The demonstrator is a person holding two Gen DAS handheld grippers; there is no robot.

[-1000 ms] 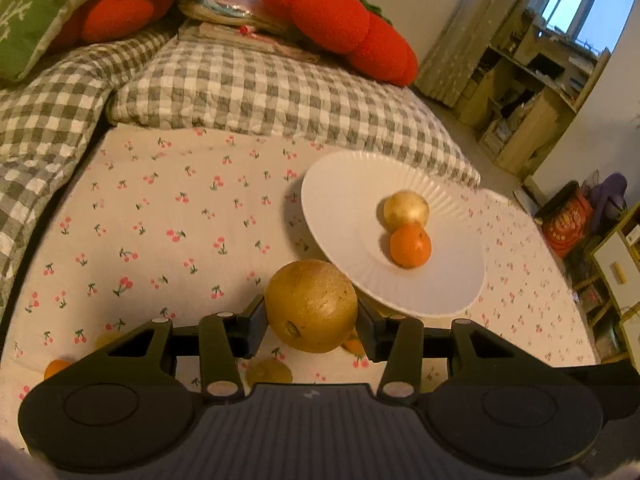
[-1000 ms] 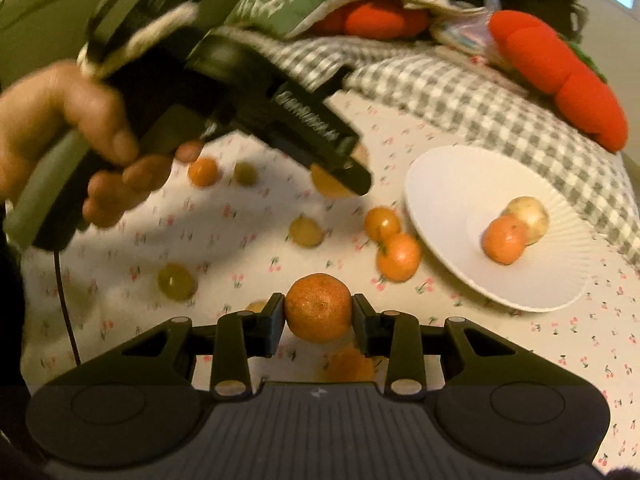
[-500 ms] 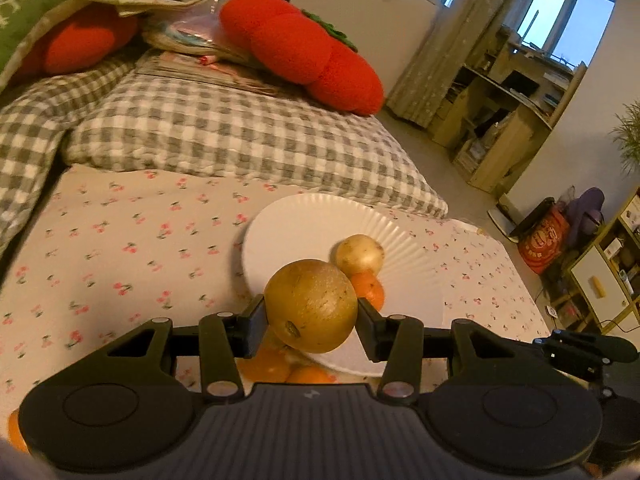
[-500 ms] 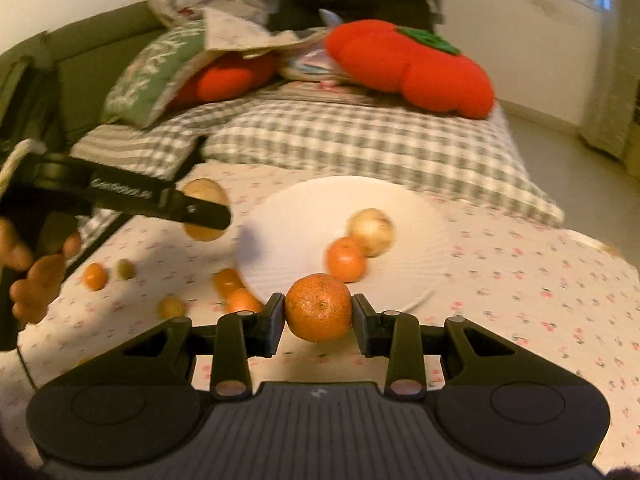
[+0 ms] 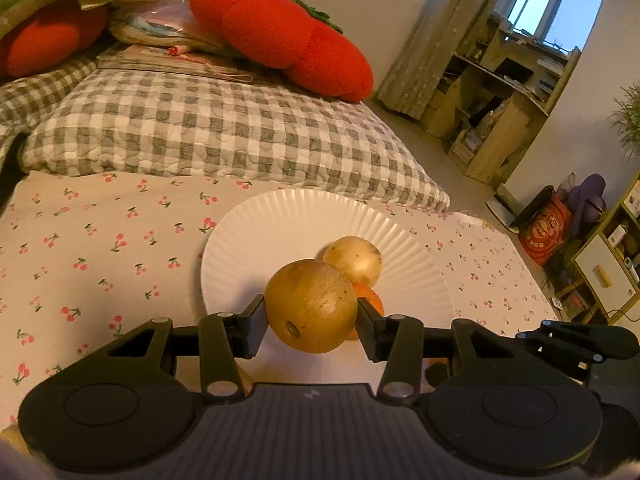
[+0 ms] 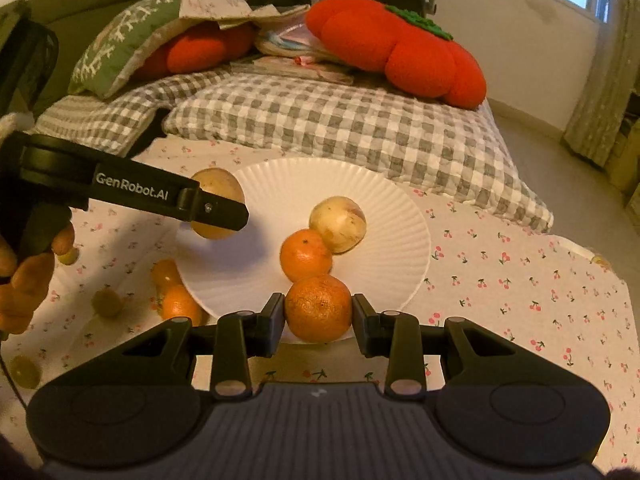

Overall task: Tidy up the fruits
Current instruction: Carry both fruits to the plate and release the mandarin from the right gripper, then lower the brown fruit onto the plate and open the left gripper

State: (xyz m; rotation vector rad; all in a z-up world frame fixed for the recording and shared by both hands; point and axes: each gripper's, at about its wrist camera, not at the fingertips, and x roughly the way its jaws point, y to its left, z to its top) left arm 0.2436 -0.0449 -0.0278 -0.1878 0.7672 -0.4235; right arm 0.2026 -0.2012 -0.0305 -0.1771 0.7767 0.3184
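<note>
Crowding the bed behind the white plate are a grey checked quilt, a red tomato-shaped cushion and a green patterned pillow. Loose fruit lies on the cherry-print sheet left of the plate: two small oranges at its rim and several greenish fruits farther out. On the plate a pale round fruit touches a small orange. The left gripper has its jaws clamped on a brown round fruit, held over the plate's near left part. The right gripper pinches an orange between its jaws, over the plate's near rim, just in front of the small orange.
</note>
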